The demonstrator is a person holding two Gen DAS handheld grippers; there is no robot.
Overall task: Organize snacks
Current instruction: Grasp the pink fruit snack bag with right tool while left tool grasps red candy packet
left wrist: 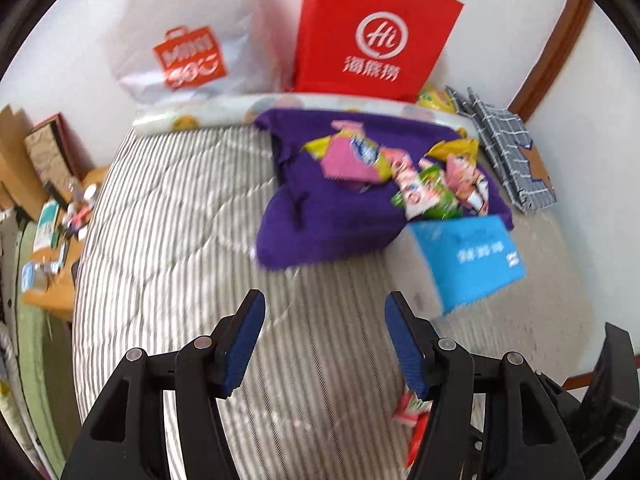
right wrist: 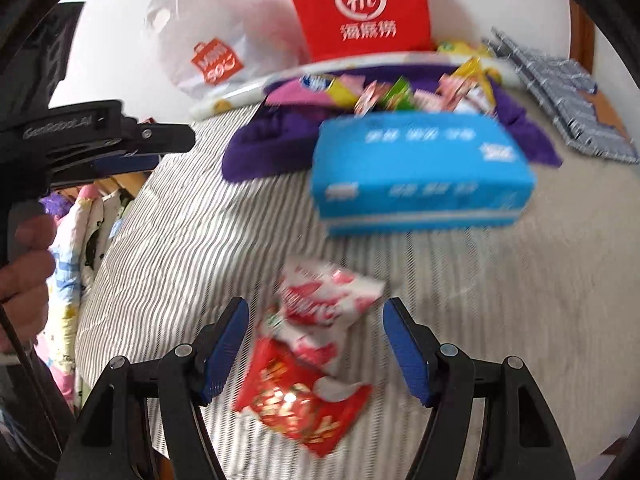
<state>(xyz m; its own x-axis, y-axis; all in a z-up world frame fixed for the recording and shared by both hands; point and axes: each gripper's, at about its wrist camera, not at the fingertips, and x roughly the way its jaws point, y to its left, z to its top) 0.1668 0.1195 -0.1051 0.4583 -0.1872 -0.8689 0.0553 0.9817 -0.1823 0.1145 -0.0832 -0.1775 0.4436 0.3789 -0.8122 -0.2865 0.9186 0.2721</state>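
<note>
We look down on a bed (left wrist: 168, 240) covered in a grey-and-white striped quilt, set against a white wall. At twelve o'clock in both views a red paper bag (left wrist: 376, 32) stands against the wall, with a white plastic bag (left wrist: 180, 48) at its eleven o'clock. A purple cloth (left wrist: 320, 208) lies just below them, carrying a heap of mixed snack packets (left wrist: 404, 172).

From the left wrist we see a blue box (left wrist: 472, 260) at two o'clock from the left gripper (left wrist: 324, 344), touching the cloth's near edge, and a folded grey checked cloth (left wrist: 508, 148) further out at two o'clock. A cluttered wooden desk (left wrist: 56, 240) sits at nine o'clock. The left fingers (left wrist: 244, 344) are apart with only quilt between them. The red and white packets (left wrist: 408, 408) peep out behind the right-hand finger at five o'clock.

The right wrist gives us what the other view hides: those red and white packets (right wrist: 312, 352) lie fully on show on the quilt, overlapping in a loose pile, between the spread fingers (right wrist: 224, 348) of the right gripper (right wrist: 316, 344), which do not touch them. The blue box (right wrist: 420, 172) now fills twelve o'clock and blocks part of the heap behind. At nine o'clock we see the left gripper (right wrist: 132, 162) from the side, a hand (right wrist: 24, 276) around its grip.
</note>
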